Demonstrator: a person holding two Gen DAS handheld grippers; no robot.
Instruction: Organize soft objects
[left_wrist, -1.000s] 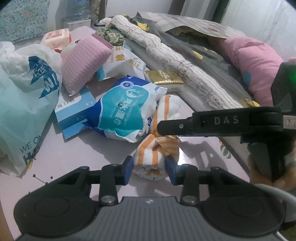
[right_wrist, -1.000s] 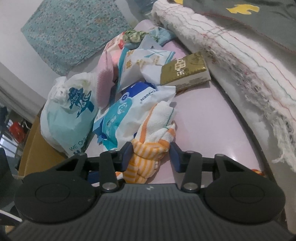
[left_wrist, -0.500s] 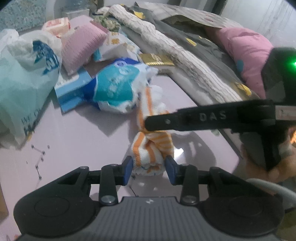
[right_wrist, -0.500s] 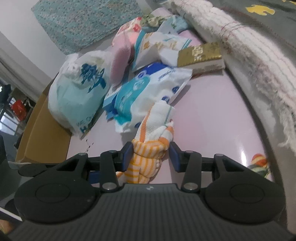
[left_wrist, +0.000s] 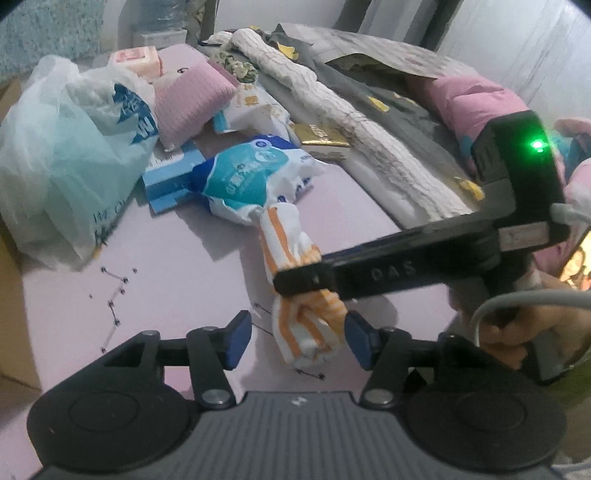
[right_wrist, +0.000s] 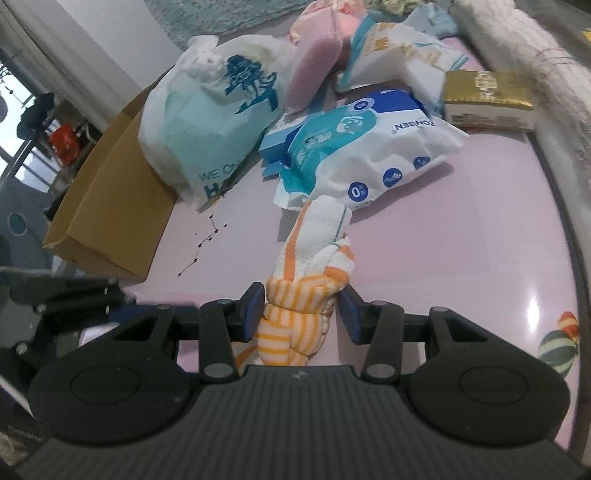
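Observation:
An orange-and-white striped towel (left_wrist: 282, 236) (right_wrist: 317, 243), rolled and knotted, hangs a little above the pink tabletop (left_wrist: 166, 280). My right gripper (right_wrist: 300, 314) is shut on its knotted lower end, and one of its black fingers (left_wrist: 369, 273) crosses the towel in the left wrist view. My left gripper (left_wrist: 297, 341) straddles the towel's bottom end with its jaws opening. Its left pad (left_wrist: 238, 341) stands clear of the cloth, while its right pad sits at the cloth's edge. A person's hand (left_wrist: 517, 332) holds the right gripper's handle.
Behind the towel lie a blue-and-white wipes pack (left_wrist: 255, 177) (right_wrist: 354, 147), a full plastic bag (left_wrist: 66, 166), a pink knitted cushion (left_wrist: 188, 103) and a gold box (right_wrist: 487, 92). A cardboard box (right_wrist: 103, 206) stands at the table's left edge. Rolled bedding (left_wrist: 351, 110) lines the right side.
Both grippers drew back from the pile with the towel, which now lies clear of the wipes pack. The left jaws spread off the towel. The right gripper kept its hold.

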